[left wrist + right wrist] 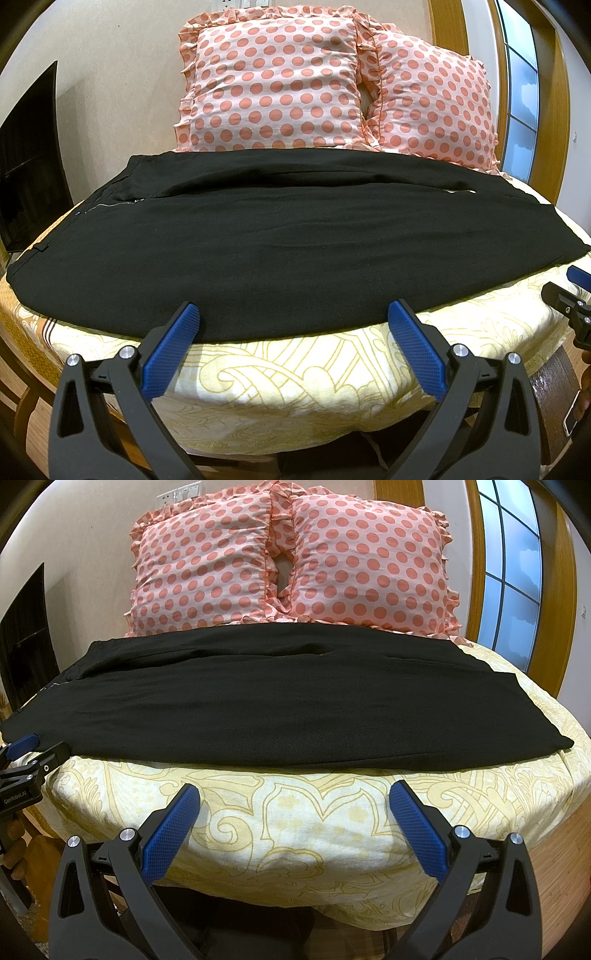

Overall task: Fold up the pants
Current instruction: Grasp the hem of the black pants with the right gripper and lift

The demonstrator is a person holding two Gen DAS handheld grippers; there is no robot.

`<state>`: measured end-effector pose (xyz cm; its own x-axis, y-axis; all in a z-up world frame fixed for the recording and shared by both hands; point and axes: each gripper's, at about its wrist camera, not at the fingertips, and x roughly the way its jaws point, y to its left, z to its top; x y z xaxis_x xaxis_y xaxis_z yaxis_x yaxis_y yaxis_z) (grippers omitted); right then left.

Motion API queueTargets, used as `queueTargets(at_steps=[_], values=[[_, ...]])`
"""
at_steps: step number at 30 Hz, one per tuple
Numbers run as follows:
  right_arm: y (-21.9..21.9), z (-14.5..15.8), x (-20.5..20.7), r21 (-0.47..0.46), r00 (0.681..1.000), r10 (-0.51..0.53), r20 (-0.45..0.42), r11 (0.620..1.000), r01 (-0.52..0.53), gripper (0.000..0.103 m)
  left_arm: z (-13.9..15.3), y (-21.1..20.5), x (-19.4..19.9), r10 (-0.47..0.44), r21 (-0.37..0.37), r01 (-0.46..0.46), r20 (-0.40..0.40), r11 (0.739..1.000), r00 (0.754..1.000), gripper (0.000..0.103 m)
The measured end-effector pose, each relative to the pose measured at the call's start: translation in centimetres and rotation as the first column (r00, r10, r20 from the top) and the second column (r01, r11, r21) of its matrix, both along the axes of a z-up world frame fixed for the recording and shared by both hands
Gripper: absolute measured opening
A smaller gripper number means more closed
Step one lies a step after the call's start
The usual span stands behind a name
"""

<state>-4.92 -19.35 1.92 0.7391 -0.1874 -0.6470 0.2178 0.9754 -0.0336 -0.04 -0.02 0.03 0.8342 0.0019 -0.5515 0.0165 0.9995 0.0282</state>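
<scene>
Black pants [295, 236] lie spread flat across the bed, waist with a zipper at the left, leg ends at the right; they also show in the right wrist view [288, 709]. My left gripper [293, 315] is open and empty, its blue fingertips just over the pants' near edge. My right gripper [294, 797] is open and empty, over the sheet a little short of the pants' near edge. The right gripper shows at the right edge of the left wrist view [576, 291]; the left gripper shows at the left edge of the right wrist view [29, 753].
The bed has a cream and yellow patterned sheet [295, 365]. Two pink polka-dot pillows [273, 88] [432, 107] lean on the wall behind the pants. A dark cabinet [29, 162] stands at the left, a window with a wooden frame [517, 572] at the right.
</scene>
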Motion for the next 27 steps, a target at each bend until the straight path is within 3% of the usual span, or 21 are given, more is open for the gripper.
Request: queueTargets(at_steps=[5, 8, 10, 13, 17, 18, 20, 22, 23, 25, 27], values=[[0.0, 0.5, 0.4, 0.0, 1.0, 0.01, 0.005, 1.0, -0.01, 0.102, 0.1, 0.1, 0.2, -0.001, -0.003, 0.001, -0.027, 1.0, 1.0, 0.101], [-1.9, 1.8, 1.4, 0.073, 0.999, 0.035, -0.018, 0.997, -0.033, 0.102, 0.5, 0.1, 0.8, -0.013, -0.001, 0.013, -0.063, 1.0, 0.998, 0.101], [-3.5, 3.4, 1.1, 0.112, 0.999, -0.014, 0.029, 0.994, 0.011, 0.102, 0.9, 0.3, 1.0, -0.015, 0.005, 0.016, -0.092, 1.0, 0.996, 0.101], [-8.1, 6.8, 2.7, 0.189, 0.991, -0.114, 0.073, 0.977, 0.098, 0.102, 3.3, 1.6, 1.8, 0.012, 0.001, -0.012, -0.045, 1.0, 0.999, 0.101], [-15.1, 9.9, 8.1, 0.294, 0.966, -0.257, 0.042, 0.927, 0.233, 0.102, 6.2, 2.7, 3.6, 0.044, -0.024, -0.044, 0.005, 0.999, 0.999, 0.101], [-17.2, 10.4, 10.3, 0.3, 0.953, -0.304, 0.018, 0.911, 0.285, 0.102, 6.6, 2.9, 4.2, 0.047, -0.029, -0.046, 0.012, 0.999, 0.999, 0.101], [-20.0, 10.6, 13.8, 0.281, 0.93, -0.366, -0.031, 0.89, 0.359, 0.092, 7.4, 3.0, 5.6, 0.056, -0.033, -0.055, 0.03, 0.998, 0.998, 0.101], [-23.8, 9.9, 18.8, 0.26, 0.887, -0.448, -0.114, 0.848, 0.461, 0.072, 7.8, 3.3, 7.1, 0.068, -0.031, -0.067, 0.039, 0.997, 0.997, 0.101], [-24.9, 9.5, 19.9, 0.262, 0.874, -0.468, -0.134, 0.833, 0.486, 0.069, 7.9, 3.2, 7.6, 0.07, -0.03, -0.069, 0.037, 0.997, 0.997, 0.101], [-28.4, 7.5, 23.4, 0.293, 0.816, -0.533, -0.224, 0.761, 0.579, 0.054, 7.9, 3.4, 8.7, 0.072, -0.035, -0.071, 0.029, 0.997, 0.997, 0.101], [-31.3, 5.4, 26.1, 0.328, 0.751, -0.586, -0.306, 0.676, 0.66, 0.051, 7.8, 3.9, 9.8, 0.078, -0.038, -0.078, 0.017, 0.996, 0.997, 0.101]])
